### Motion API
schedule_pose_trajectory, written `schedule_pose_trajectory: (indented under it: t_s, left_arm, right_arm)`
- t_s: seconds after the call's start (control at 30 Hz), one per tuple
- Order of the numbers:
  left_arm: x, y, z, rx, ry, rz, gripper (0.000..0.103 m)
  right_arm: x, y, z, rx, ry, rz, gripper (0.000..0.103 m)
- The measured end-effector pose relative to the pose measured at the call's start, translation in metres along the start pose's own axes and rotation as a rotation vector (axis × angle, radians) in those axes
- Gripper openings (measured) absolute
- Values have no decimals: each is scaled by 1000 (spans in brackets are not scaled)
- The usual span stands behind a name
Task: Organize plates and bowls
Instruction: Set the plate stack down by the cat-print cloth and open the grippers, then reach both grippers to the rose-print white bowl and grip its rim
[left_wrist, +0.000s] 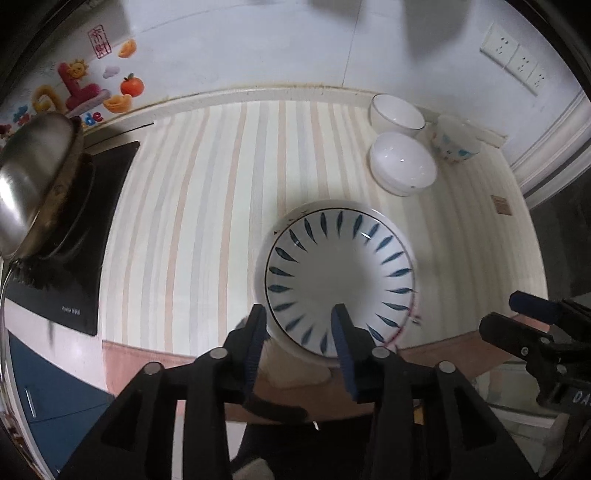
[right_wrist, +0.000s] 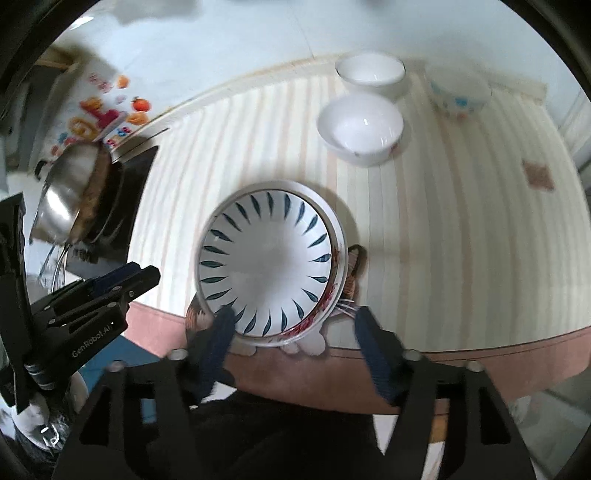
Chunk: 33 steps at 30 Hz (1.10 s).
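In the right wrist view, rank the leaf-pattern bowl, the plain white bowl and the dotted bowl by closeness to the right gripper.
1. Leaf-pattern bowl, just ahead of the right gripper, on a stack.
2. Plain white bowl, farther back, centre-right.
3. Dotted bowl, far right, by the wall.

Left gripper (left_wrist: 301, 325) pointing steeply down, jaws parted, right gripper (right_wrist: 295, 325) likewise, wider

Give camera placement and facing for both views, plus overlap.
Left wrist: on the left gripper, looking steeply down at the blue-leaf-patterned white bowl; own open fingers show, right gripper at right edge.
Right wrist: on the right gripper, also looking steeply down at that bowl; own open fingers show, left gripper at left edge.
Shared: the bowl, striped tablecloth, two plain white bowls, steel pan.
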<state>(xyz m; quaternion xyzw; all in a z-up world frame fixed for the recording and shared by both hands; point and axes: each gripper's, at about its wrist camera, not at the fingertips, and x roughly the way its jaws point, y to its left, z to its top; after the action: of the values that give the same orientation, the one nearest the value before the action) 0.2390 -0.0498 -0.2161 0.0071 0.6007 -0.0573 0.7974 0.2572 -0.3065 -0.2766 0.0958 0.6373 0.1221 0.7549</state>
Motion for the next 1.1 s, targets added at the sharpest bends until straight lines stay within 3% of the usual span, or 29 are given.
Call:
schedule_pose_trajectory:
  t_s: [0.07, 0.13, 0.3, 0.77, 0.93, 1.1]
  left_arm:
    - [-14, -3, -4, -3, -17, 6, 50]
    - [-27, -4, -10, -6, -36, 8, 71]
    - [-59, -2, -22, 1, -108, 40, 85]
    - [-112, -4, -59, 39, -195, -9, 87]
    - [-101, -5, -46, 24, -196, 0, 87]
    - [-79, -11, -15, 24, -214, -7, 87]
  right_arm:
    - [-15, 7, -4, -26, -17, -12, 81]
    - [-34, 14, -11, -44, -46, -33, 85]
    - [-71, 26, -27, -48, -116, -62, 89]
    - [-121, 55, -92, 6, -202, -74, 91]
    - [-122, 46, -95, 28, -237, -10, 92]
    - [-103, 18, -72, 81, -248, 56, 92]
